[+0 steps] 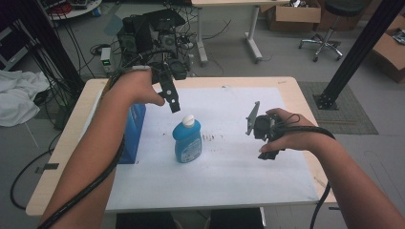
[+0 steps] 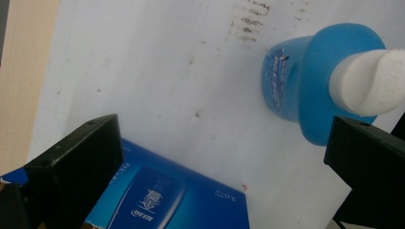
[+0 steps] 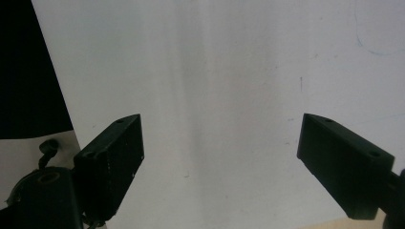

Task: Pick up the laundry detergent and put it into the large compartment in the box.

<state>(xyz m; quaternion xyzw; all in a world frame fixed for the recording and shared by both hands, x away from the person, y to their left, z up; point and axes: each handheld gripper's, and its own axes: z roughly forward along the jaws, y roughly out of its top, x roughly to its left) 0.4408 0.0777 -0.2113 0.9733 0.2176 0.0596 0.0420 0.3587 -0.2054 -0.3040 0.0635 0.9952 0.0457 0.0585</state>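
A blue bottle [image 1: 187, 141] with a white cap stands upright near the middle of the white sheet [image 1: 229, 171]. A blue box [image 1: 133, 131] lies at the sheet's left edge, partly behind the left forearm. My left gripper [image 1: 172, 95] hangs above and just behind the bottle, pointing down. In the left gripper view it [image 2: 224, 157] is open, with the bottle [image 2: 305, 90] at upper right and the box [image 2: 167, 195] below. My right gripper [image 1: 260, 126] is held to the right of the bottle, over the sheet. It [image 3: 219, 152] is open with only white sheet between its jaws.
The wooden table [image 1: 71, 138] shows around the sheet. Behind it stand black equipment and cables [image 1: 148, 33], another desk's legs [image 1: 253, 38], cardboard boxes [image 1: 293, 14] and a stool [image 1: 327, 40]. A black post [image 1: 353, 52] rises at right. Dark smudges [image 1: 212, 137] mark the sheet.
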